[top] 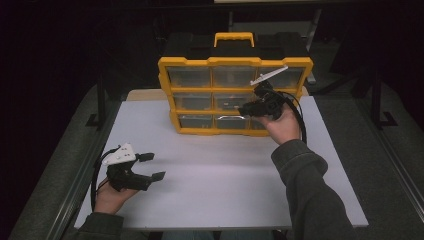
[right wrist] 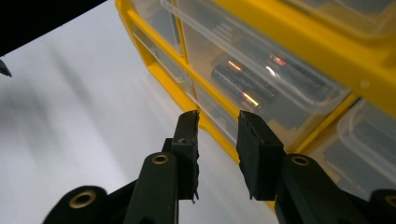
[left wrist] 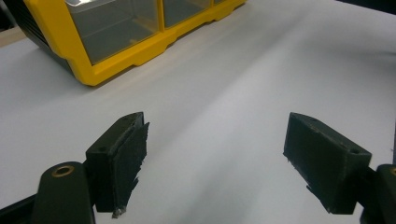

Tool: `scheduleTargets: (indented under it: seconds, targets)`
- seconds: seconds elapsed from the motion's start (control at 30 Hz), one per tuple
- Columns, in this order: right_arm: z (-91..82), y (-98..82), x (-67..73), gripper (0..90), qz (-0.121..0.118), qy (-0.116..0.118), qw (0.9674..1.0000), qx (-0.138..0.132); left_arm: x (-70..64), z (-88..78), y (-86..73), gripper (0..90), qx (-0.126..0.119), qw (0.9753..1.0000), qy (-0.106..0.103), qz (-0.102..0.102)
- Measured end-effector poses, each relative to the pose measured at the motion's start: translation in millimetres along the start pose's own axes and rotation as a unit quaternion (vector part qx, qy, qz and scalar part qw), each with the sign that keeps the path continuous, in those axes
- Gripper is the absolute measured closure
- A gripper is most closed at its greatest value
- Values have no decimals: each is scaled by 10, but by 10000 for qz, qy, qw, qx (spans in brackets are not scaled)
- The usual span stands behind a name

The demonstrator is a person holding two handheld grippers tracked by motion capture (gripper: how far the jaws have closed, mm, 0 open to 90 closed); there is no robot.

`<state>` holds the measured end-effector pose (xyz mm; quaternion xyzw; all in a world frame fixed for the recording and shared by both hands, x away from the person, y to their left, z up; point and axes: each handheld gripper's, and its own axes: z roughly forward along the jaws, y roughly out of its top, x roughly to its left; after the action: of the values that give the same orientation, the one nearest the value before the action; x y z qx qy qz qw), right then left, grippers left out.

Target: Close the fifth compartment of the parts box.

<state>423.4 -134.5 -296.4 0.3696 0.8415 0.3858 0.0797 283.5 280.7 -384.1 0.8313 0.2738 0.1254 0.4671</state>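
A yellow and black drawer organizer [top: 235,62] with clear drawers and a yellow handle stands upright at the back of the white table [top: 220,170]. My right gripper [top: 246,110] points at its lower middle drawers, jaws a little apart. In the right gripper view that gripper [right wrist: 217,135] is open close to the yellow frame [right wrist: 289,28], below a clear drawer holding batteries [right wrist: 243,86]; the pads press on nothing. My left gripper [top: 154,166] rests low at the table's front left, wide open. Between its jaws [left wrist: 215,154] lies bare table, with the organizer's corner [left wrist: 116,60] farther off.
The white table ends in dark floor on both sides. A strip of wooden board [top: 145,94] shows behind it at the left of the organizer. Both forearms, in grey-green sleeves [top: 310,190], come in from the bottom edge.
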Motion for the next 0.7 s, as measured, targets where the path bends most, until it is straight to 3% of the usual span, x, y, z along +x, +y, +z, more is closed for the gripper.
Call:
scheduleTargets:
  seconds: [0.27,0.7]
  targets:
    - [3,-117,10,621,82,183,9998,-66,-9,12,4,210,7,10000,-17,5]
    - [-35,-313,33,567,118,211,9995,-203,-19,33,6,210,-3,10000,-55,-77]
